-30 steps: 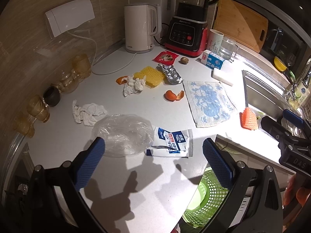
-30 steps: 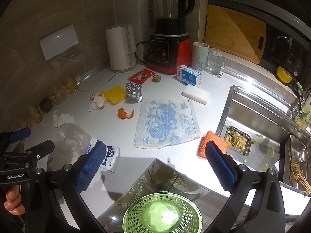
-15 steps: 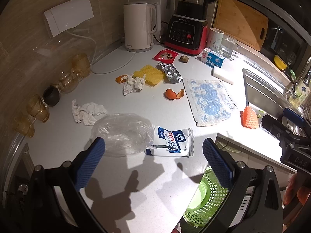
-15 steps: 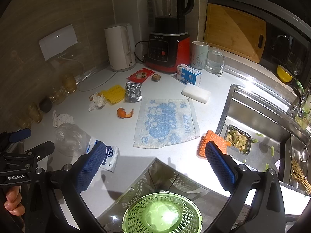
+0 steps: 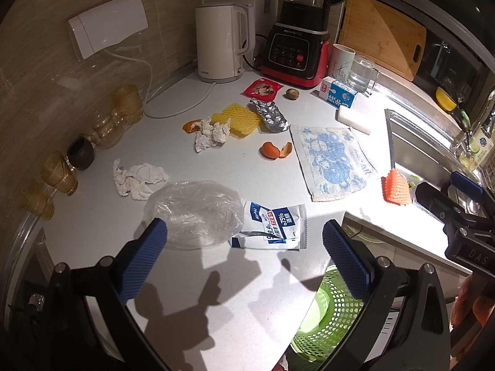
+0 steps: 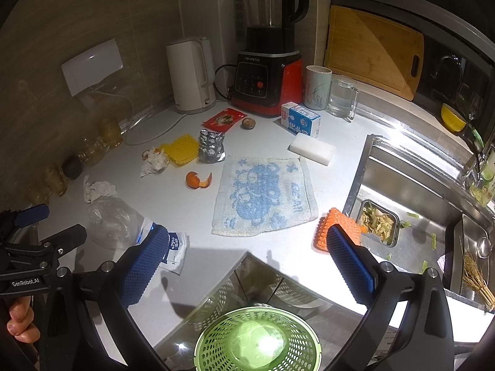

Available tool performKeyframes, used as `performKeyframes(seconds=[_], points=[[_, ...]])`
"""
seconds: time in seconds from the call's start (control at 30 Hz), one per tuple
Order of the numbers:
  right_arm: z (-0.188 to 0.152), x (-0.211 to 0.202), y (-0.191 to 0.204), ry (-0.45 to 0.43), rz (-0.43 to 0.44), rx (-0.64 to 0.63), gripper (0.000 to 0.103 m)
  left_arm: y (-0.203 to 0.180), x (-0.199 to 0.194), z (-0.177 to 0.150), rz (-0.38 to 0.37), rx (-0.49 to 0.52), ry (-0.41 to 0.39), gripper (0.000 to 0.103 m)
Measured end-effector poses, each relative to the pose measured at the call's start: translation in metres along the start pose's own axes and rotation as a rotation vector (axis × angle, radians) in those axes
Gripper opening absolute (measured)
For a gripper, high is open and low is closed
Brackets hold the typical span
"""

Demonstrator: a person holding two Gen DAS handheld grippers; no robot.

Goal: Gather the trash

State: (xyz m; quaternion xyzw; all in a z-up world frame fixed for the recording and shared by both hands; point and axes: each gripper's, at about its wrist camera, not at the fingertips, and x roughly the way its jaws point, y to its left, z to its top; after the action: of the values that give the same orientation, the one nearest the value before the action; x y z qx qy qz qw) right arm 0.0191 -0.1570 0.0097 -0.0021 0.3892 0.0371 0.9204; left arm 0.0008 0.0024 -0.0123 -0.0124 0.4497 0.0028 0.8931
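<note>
On a pale grey kitchen counter (image 5: 216,293) set in a corner of tan tiled walls, litter lies scattered under dim light, with a bright patch toward the steel sink (image 6: 411,185) on the right. Along the back wall stand a white kettle (image 5: 221,43), a red and black blender (image 5: 297,49), a mug (image 5: 342,61), a glass jug (image 5: 362,74) and a wooden cutting board (image 5: 383,34). Amber glasses (image 5: 58,171) line the left wall.

The trash sits mid-counter: two crumpled tissues (image 5: 139,179) (image 5: 212,133), orange peel (image 5: 275,150), a yellow foam net (image 5: 239,119), crushed foil (image 5: 270,117), a red wrapper (image 5: 263,88), a clear plastic bag (image 5: 193,213) and, touching it, a white and blue wipes packet (image 5: 273,230). A blue-patterned cloth (image 6: 263,194), a milk carton (image 6: 300,120), a white sponge (image 6: 312,153) and an orange scrubber (image 6: 335,225) lie nearby.

The left gripper (image 5: 244,250) hovers above the bag and packet, its jaws spread wide and holding nothing. The right gripper (image 6: 247,250) hangs over the counter's front edge, likewise wide apart and empty. Below that edge stands a green perforated basket (image 6: 213,340). Nothing blocks the way between either tool and the litter.
</note>
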Motion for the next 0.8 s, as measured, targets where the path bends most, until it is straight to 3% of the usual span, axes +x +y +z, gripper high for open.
performKeyframes(seconds=[0.8], points=[[-0.0049,0.0067,0.0031,0.003,0.012,0.003,0.101,0.0002,0.0029,0.0015,0.000,-0.003,0.013,0.097]])
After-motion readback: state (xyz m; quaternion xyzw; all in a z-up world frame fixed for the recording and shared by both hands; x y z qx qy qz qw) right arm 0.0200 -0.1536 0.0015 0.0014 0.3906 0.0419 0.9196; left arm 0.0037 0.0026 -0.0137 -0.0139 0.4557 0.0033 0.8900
